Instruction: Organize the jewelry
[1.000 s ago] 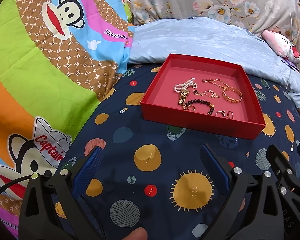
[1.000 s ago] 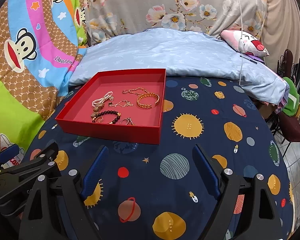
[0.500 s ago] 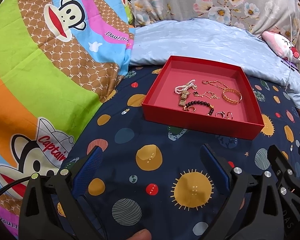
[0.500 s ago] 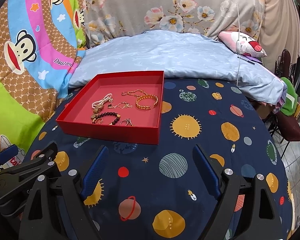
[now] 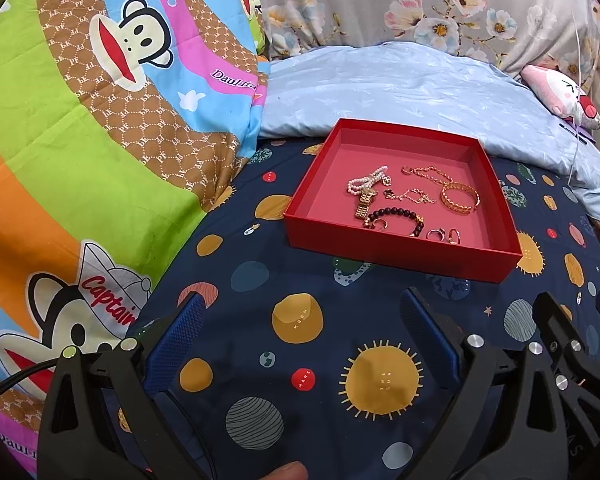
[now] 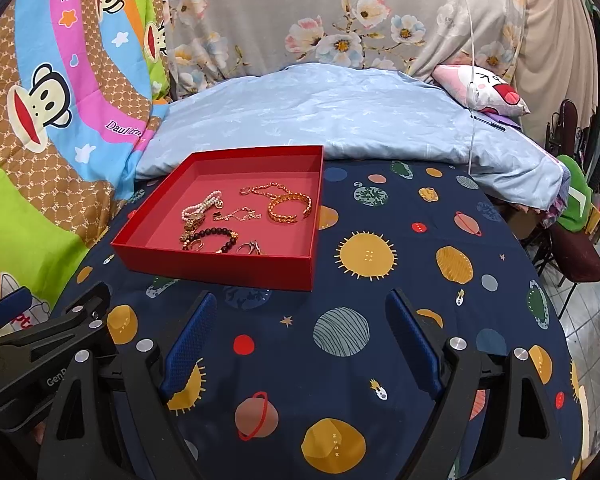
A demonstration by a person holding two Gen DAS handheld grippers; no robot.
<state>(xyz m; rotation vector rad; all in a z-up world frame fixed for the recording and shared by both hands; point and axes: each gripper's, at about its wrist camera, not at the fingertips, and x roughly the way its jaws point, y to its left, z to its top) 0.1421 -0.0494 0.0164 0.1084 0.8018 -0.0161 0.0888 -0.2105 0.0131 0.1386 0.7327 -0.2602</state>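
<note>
A shallow red tray (image 5: 400, 254) (image 6: 220, 266) lies on the dark planet-print sheet. In it are a pearl bracelet (image 5: 367, 179) (image 6: 202, 207), a gold watch (image 5: 364, 204), a dark bead bracelet (image 5: 400, 216) (image 6: 216, 234), a gold bangle (image 5: 460, 198) (image 6: 290, 208), thin gold chains (image 5: 432, 174) (image 6: 266, 190) and small rings (image 5: 444, 235) (image 6: 249, 247). My left gripper (image 5: 302, 336) is open and empty, well short of the tray. My right gripper (image 6: 302, 334) is open and empty, in front of the tray's right corner.
A pale blue quilt (image 5: 400, 88) (image 6: 320, 112) lies behind the tray. A bright cartoon-monkey blanket (image 5: 80, 140) rises on the left. A pink plush toy (image 6: 484, 88) sits at the back right. The bed's right edge drops to a chair (image 6: 572, 256) and tiled floor.
Both grippers have drawn back and lifted slightly, so the tray sits a bit farther and higher in both views. The jaws stay open. The jewelry has not moved.
</note>
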